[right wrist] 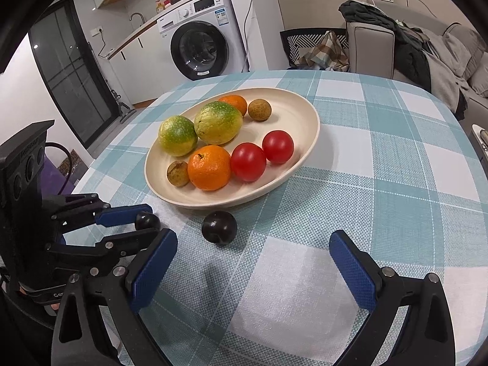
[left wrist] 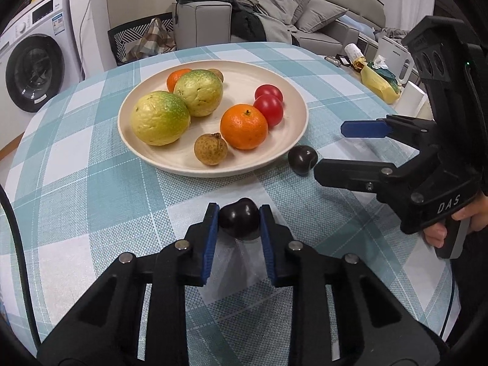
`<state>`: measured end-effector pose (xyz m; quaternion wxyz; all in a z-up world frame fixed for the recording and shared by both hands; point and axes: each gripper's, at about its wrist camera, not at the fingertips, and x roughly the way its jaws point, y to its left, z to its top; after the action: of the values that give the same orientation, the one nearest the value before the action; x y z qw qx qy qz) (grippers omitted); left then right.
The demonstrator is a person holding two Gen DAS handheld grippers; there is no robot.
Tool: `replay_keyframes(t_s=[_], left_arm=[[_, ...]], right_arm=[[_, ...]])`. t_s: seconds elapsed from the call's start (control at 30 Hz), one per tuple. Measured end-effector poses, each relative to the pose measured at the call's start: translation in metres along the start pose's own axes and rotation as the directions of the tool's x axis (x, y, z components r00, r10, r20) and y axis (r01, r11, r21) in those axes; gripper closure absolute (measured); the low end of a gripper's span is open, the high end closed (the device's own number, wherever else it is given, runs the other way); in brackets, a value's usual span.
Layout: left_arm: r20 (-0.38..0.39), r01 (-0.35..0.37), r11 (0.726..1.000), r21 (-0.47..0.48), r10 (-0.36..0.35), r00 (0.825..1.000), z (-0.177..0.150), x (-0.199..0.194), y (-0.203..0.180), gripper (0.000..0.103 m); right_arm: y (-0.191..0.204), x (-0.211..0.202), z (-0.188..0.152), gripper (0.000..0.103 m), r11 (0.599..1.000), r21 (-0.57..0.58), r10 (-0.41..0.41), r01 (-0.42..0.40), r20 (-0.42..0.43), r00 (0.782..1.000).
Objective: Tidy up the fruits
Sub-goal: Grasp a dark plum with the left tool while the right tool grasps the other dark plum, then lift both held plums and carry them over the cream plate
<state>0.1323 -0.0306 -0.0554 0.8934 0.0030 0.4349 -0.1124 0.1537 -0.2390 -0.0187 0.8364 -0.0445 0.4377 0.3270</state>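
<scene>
My left gripper (left wrist: 239,215) is shut on a dark plum (left wrist: 239,219), low over the checked tablecloth in front of the cream plate (left wrist: 292,140). It also shows in the right wrist view (right wrist: 143,222) with that plum (right wrist: 147,220). A second dark plum (left wrist: 302,159) lies on the cloth by the plate's right rim, also in the right wrist view (right wrist: 219,227). My right gripper (right wrist: 253,253) is open and empty, just behind this plum; it also shows in the left wrist view (left wrist: 331,148). The plate (right wrist: 305,103) holds two green-yellow citrus, two oranges, two red tomatoes and two brown longans.
The round table (left wrist: 91,198) has a blue-and-white checked cloth. A yellow bag and white boxes (left wrist: 381,82) sit past its far right edge. A washing machine (right wrist: 198,48), a grey sofa (left wrist: 274,15) with clothes and a basket stand behind.
</scene>
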Motion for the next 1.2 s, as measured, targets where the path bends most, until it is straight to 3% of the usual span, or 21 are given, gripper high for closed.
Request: replay_keyframes(t_s=[0.4, 0.47, 0.73, 1.07, 1.2], left_arm=[[0.065, 0.033, 0.998, -0.049, -0.030, 0.997, 0.005, -0.012, 0.010, 0.080], [0.078, 0.033, 0.998, -0.054, -0.029, 0.997, 0.006, -0.015, 0.011, 0.079], [0.096, 0.034, 0.997, -0.068, -0.028, 0.995, 0.006, -0.019, 0.013, 0.079], [0.117, 0.026, 0.997, -0.075, -0.017, 0.993, 0.005, -0.024, 0.015, 0.079], [0.123, 0.023, 0.997, -0.076, -0.013, 0.992, 0.005, -0.025, 0.014, 0.079]], right_arm=[[0.005, 0.004, 0.000, 0.004, 0.999, -0.023, 0.023, -0.023, -0.018, 1.000], [0.009, 0.005, 0.000, 0.017, 0.999, -0.037, 0.035, -0.036, -0.025, 0.999], [0.022, 0.010, 0.002, 0.049, 0.995, -0.092, 0.028, -0.031, -0.034, 0.999], [0.030, 0.013, 0.002, 0.061, 0.991, -0.124, 0.039, -0.045, -0.044, 0.998], [0.029, 0.013, 0.002, 0.072, 0.992, -0.119, 0.034, -0.039, -0.044, 0.998]])
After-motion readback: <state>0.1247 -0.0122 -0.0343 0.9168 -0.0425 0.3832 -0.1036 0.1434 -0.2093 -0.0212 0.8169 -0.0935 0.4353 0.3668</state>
